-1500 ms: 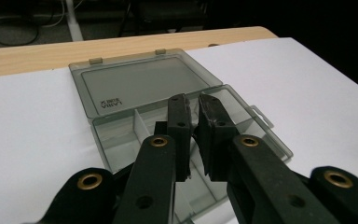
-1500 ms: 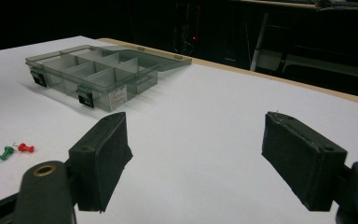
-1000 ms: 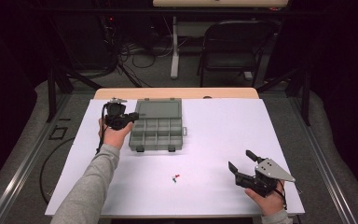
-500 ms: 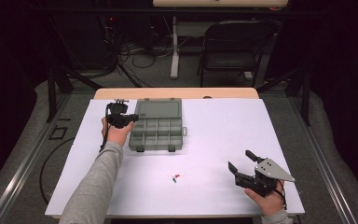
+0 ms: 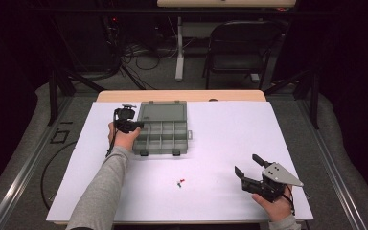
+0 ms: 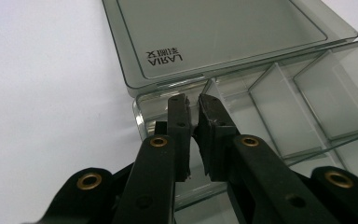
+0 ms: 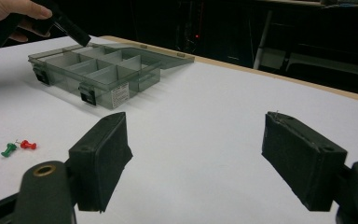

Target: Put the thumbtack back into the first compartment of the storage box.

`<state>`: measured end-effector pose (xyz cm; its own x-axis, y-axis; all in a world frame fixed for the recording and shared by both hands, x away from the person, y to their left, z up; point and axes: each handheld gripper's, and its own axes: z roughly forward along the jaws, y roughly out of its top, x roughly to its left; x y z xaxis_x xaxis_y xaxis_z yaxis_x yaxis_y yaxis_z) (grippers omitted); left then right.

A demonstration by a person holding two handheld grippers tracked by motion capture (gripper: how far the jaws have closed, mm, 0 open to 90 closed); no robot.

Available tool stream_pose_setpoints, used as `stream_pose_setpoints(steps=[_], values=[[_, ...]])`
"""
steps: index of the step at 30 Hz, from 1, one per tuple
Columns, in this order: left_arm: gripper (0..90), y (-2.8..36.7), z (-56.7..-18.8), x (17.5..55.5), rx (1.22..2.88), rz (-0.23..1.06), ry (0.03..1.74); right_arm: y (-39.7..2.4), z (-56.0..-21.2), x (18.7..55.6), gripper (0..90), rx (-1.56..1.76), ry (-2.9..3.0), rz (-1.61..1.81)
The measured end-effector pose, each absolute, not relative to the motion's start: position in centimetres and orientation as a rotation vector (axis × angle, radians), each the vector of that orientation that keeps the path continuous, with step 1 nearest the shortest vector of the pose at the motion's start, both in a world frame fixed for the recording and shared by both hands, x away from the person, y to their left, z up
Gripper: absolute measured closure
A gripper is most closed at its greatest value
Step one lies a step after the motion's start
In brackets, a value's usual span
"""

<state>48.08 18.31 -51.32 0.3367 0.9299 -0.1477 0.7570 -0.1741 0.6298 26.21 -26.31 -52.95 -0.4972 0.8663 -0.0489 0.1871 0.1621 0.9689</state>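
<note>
Organizer box (image 5: 162, 134) | left gripper (image 6: 193, 105) jaws closed, empty, over its corner compartment | right gripper (image 7: 191, 156) jaws wide, empty | risk: pushing the light box askew.

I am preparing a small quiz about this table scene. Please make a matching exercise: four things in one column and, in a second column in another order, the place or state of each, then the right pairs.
Things
1. left gripper
2. right gripper
3. organizer box
4. two pushpins

Places or states
A. lid laid flat open behind the compartments
B. jaws wide apart, nothing between them
C. lying loose on the white table, one red, one green
D. jaws shut, tips over the box's corner compartment

Pairs: 1-D, 2-B, 3-A, 4-C
</note>
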Motion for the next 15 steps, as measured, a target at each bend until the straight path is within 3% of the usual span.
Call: stream_pose_setpoints(steps=[8, 15], values=[[82.5, 18.25, -51.33, 48.01, 1.981, 0.345, 1.462, -26.31, -52.94, 26.19, 22.1, 0.998, 1.808, 1.371], [73.2, 17.98, -51.0, 47.74, 1.959, 0.369, 1.443, -26.28, -52.96, 26.2, 22.1, 1.0, 1.81, 1.369]])
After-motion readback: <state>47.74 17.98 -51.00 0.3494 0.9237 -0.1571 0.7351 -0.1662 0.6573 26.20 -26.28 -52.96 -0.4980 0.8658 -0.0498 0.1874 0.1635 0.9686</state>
